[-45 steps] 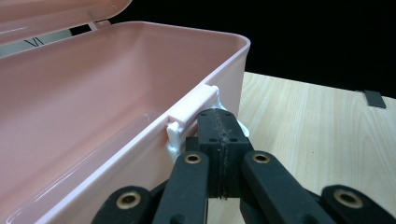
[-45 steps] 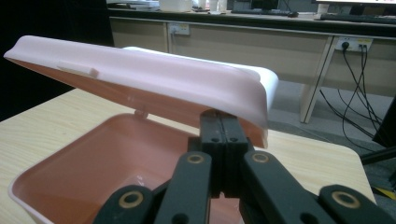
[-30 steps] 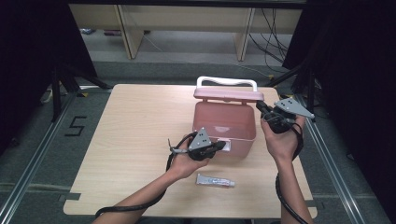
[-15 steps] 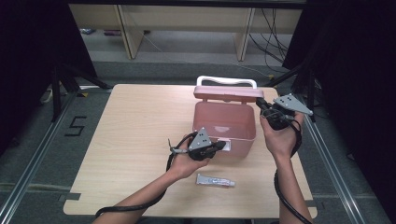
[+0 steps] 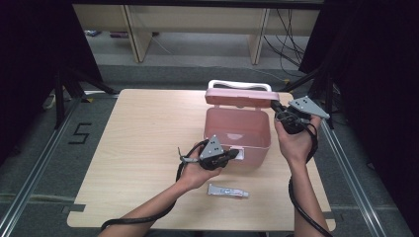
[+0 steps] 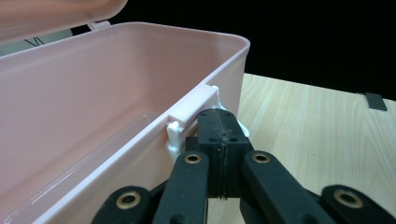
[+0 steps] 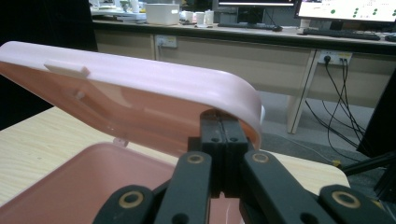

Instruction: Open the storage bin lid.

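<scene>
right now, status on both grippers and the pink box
Left gripper shut, at the front latch of the pink box. Right gripper shut, under the raised lid. Box open. Small tube on table, out of the way.

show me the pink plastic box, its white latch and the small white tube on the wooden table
pink plastic box [image 5: 237, 129], high view, inner back wall
white latch [image 6: 192, 103], left gripper view, top bar
small white tube [image 5: 227, 191], high view, middle of body

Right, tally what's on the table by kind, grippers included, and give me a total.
Pink box with its lid up: 1
Small tube: 1
Grippers: 2, the left gripper at the box's latch, the right gripper at the lid's edge
Total: 4
</scene>
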{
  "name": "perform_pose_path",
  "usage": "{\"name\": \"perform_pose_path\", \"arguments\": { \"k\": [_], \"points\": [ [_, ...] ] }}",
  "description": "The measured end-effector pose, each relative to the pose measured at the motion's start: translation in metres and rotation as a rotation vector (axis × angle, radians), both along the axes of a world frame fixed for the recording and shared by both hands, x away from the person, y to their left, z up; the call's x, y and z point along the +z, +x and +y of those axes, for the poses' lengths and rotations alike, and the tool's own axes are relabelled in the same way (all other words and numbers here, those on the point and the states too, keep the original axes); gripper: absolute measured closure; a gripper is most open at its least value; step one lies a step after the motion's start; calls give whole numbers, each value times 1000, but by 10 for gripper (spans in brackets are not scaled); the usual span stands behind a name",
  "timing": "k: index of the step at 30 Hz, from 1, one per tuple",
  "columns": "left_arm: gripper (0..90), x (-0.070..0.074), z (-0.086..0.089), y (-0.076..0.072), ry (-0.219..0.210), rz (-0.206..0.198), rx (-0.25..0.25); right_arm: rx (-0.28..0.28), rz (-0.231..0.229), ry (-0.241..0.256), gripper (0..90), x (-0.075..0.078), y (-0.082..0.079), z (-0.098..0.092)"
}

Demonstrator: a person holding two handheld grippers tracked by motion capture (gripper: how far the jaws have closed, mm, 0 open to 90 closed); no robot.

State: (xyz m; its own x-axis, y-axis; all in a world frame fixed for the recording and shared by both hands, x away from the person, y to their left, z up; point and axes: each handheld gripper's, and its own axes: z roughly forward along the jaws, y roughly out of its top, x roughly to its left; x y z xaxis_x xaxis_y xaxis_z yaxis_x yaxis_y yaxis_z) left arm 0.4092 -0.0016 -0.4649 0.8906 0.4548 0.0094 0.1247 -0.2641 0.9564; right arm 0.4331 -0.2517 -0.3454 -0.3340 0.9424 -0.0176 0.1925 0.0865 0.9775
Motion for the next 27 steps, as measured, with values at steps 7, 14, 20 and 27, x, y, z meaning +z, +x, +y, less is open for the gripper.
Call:
{"name": "perform_pose_path", "arguments": {
  "k": [7,14,20,27],
  "points": [
    [898,0,0,0,-1,1,0,-8,-2,1,900,-1,4,0],
    [898,0,0,0,0,0,1,-7,-8,4,900,-1,7,1],
    [898,0,0,0,-1,1,1,-17,-2,8,900,0,10,2],
    [897,0,0,0,-2,1,2,-29,-19,8,900,1,16,3]
  ]
}}
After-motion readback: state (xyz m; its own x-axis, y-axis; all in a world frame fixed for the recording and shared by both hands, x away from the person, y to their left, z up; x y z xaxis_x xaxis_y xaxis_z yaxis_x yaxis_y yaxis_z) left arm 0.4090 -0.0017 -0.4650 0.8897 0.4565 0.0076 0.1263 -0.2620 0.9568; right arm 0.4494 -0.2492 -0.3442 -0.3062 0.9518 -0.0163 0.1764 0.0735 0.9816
